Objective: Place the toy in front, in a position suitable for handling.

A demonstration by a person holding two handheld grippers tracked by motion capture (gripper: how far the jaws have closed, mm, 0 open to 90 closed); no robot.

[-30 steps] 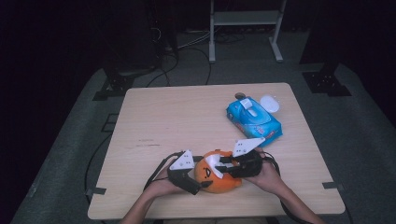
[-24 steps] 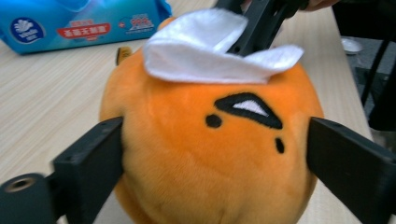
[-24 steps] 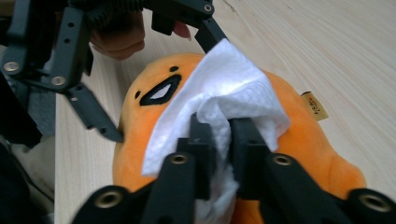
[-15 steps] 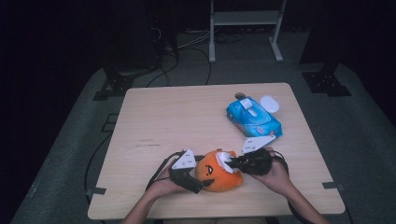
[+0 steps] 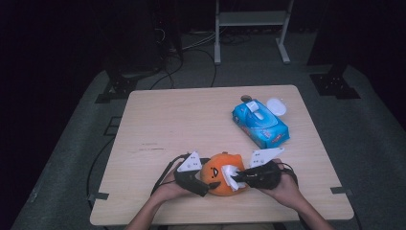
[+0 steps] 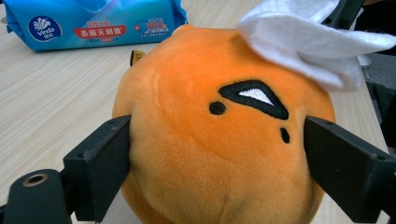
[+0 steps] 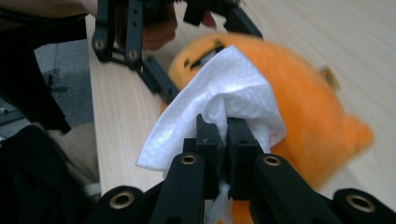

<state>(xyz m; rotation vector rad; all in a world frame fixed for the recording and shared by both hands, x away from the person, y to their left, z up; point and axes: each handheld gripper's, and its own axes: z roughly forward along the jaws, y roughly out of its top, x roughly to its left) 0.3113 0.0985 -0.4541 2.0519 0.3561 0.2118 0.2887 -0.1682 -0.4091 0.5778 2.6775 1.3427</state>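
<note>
The orange plush [image 5: 221,175] sits near the table's [image 5: 191,120] front edge, at about 6 o'clock from the table's middle. The left gripper [image 5: 205,184] braces it: in the left gripper view its jaws stand wide on either flank of the plush [image 6: 210,149], pads pressed into the fabric, which looks meant to keep the soft toy from sliding or rolling while it is rubbed. The right gripper [image 5: 238,178] comes in from 3 o'clock with its jaws pressed together on a folded white wipe [image 7: 219,100], the wad bunched at the tips so a free flap lies against the plush's top, a hold suited to wiping rather than carrying. At about 1 o'clock from the plush, well apart, lies the blue wipe pack [image 5: 261,123] with a white lid [image 5: 276,106] just beyond it; neither crowds the work. The only obstruction I judge likely is the left gripper's own jaws, which cover the flanks the wipe might need to reach.
</note>
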